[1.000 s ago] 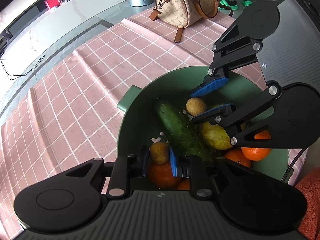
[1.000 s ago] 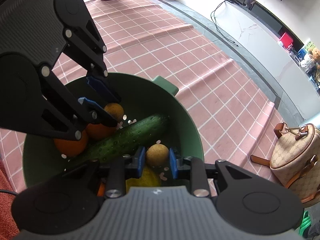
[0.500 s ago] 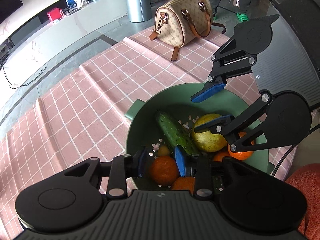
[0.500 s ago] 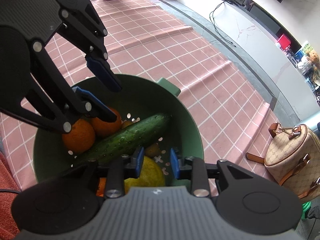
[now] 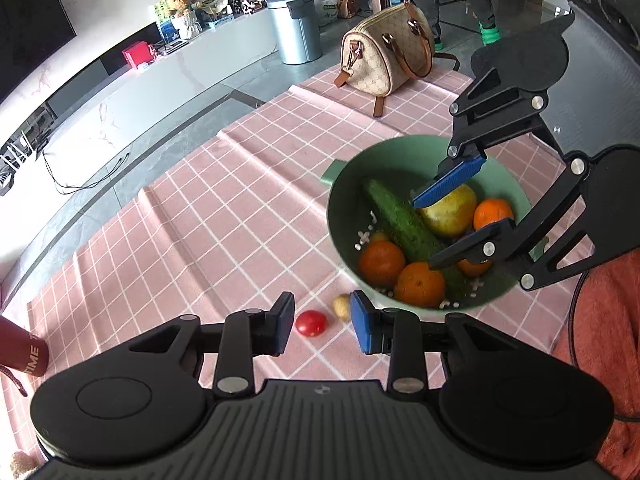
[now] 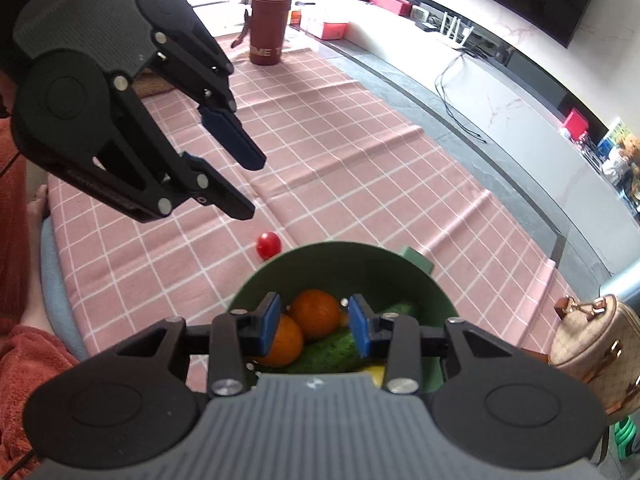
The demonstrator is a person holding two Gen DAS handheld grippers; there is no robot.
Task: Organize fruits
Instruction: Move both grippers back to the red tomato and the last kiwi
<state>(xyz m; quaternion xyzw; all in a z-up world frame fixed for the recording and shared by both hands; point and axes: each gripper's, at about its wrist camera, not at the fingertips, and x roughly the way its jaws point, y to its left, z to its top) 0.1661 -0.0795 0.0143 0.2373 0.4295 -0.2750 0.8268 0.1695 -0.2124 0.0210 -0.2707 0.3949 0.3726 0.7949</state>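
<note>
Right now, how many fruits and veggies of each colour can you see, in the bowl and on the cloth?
Orange: 4 oranges, in the green bowl
Green: 1 cucumber, in the bowl
Yellow: 1 yellow fruit, in the bowl
Red: 1 tomato, on the cloth
Tan: 2 small tan fruits, one on the cloth, one in the bowl
Total: 9

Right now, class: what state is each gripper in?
Left gripper: open, holding nothing, jaws just opened.
Right gripper: open, empty, jaws just opened above the green bowl.
</note>
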